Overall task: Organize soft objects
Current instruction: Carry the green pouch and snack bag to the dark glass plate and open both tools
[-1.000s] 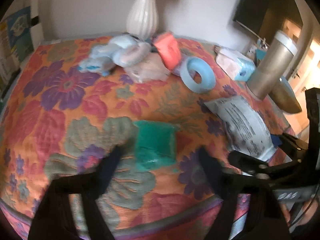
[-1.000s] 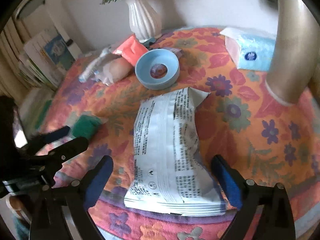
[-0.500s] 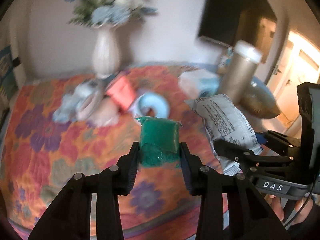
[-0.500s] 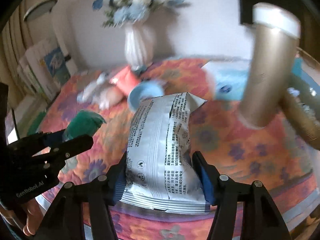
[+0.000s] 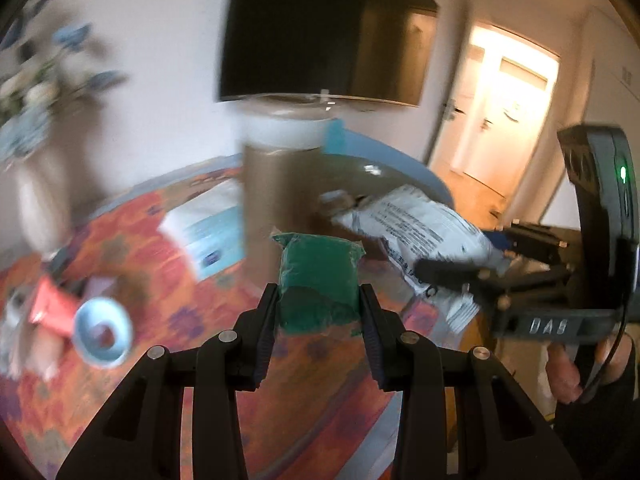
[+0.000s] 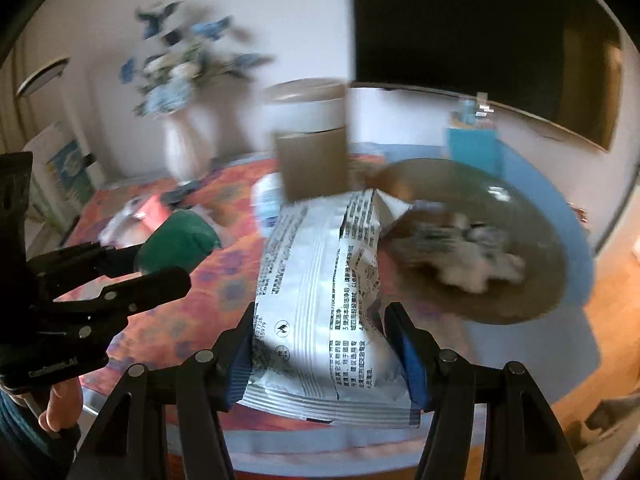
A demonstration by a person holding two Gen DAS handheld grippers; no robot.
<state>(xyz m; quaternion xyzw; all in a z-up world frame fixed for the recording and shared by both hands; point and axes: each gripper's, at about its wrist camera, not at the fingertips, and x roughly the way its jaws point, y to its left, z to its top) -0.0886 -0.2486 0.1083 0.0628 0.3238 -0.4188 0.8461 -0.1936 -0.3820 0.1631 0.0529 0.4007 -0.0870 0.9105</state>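
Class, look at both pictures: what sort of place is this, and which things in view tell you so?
Probably a room in a home. A dark wall-mounted screen hangs above a table with a floral cloth, a white vase of blue flowers stands by the wall, and a panelled door is in view.

Green pouch (image 5: pixel 318 276); white packet (image 6: pixel 320 280), black print; orange-red floral cloth (image 5: pixel 120 248); pale-blue ring (image 5: pixel 103 329); gold cylinder (image 5: pixel 276 184), white lid.

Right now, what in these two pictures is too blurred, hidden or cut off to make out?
- Left wrist view: small soft items beside the pale blue ring, motion-blurred.
- Right wrist view: contents of the round olive bowl, blurred.
- Right wrist view: print on the white plastic packet, too small.
- Both views: tall tan cylinder, smeared.
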